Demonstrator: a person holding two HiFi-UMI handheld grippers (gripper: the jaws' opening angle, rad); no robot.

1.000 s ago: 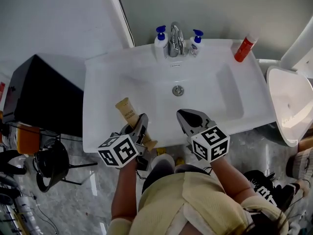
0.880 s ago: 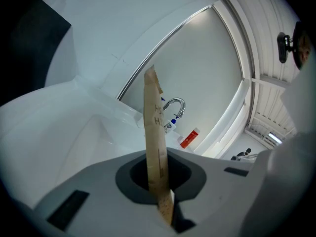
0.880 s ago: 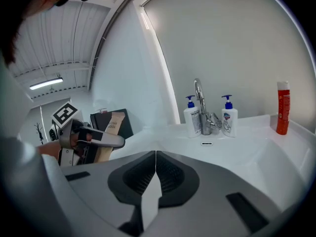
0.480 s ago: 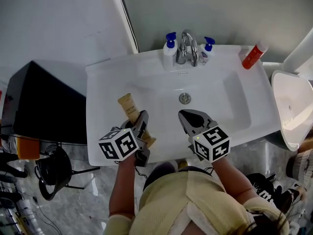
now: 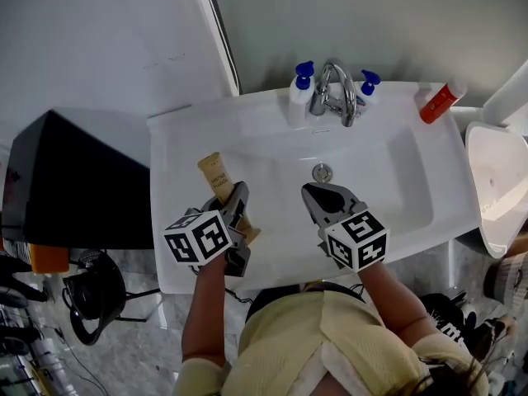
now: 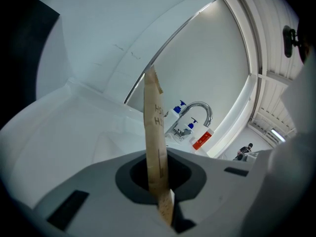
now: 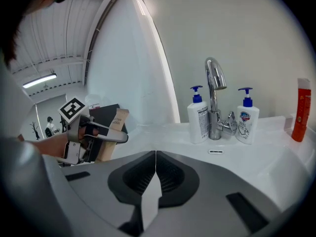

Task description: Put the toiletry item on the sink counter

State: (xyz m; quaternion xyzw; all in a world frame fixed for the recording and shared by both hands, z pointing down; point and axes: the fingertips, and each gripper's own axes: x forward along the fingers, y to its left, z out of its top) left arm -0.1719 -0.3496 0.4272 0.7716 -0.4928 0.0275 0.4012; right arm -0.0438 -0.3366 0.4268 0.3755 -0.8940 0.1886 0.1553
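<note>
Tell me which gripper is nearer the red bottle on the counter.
Right. The right gripper hangs over the basin, closer to the red bottle; the left gripper, clamping the tan tube, sits farther away.

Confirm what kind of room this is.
Most likely a bathroom: a white sink with a chrome faucet, two blue-topped pump bottles flanking it, and a red bottle on the back corner. The left gripper holds a tan tube.

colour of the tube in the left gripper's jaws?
The tube is tan, like kraft paper, with dark lettering. It shows best in the left gripper view.
</note>
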